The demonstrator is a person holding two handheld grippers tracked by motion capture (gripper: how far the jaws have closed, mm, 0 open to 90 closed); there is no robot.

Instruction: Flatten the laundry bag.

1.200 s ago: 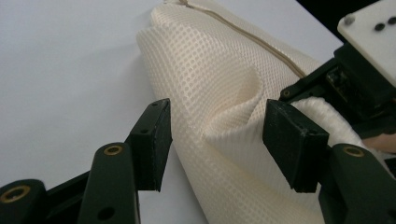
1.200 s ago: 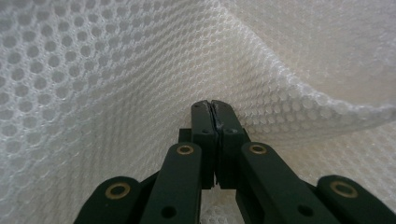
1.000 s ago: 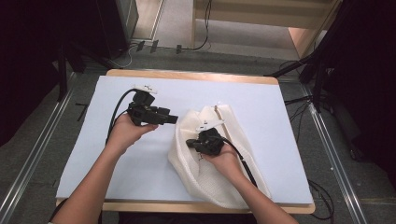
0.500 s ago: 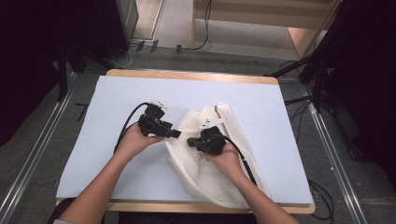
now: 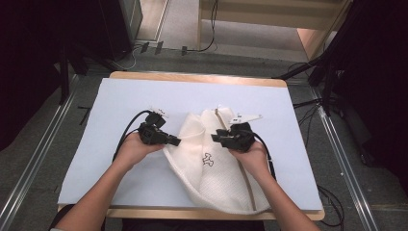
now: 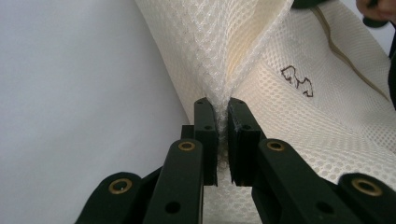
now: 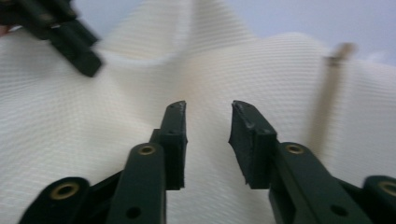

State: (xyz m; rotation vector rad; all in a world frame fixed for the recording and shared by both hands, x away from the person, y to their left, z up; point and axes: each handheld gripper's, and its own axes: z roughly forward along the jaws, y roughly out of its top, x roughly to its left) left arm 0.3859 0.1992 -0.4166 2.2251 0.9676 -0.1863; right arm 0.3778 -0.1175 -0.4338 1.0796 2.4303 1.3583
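Note:
A cream mesh bag with a small dark logo and a tan zipper strip lies crumpled on the pale sheet, right of centre. My left gripper is at the bag's left edge. Its jaws have just been closing and are now shut on a raised fold of the mesh, with my left gripper pinching it between the pads. My right gripper hovers over the bag's upper middle. The jaws of my right gripper have just been opening, with nothing between them and the mesh beneath.
The sheet covers a wooden table whose front edge is near the person. Metal rails run along both sides on the floor. Cables and dark stands lie beyond the table.
My left gripper came down to the bag's left edge and closed on a fold of mesh. My right gripper let go of the bag, opened, and moved right and slightly up.

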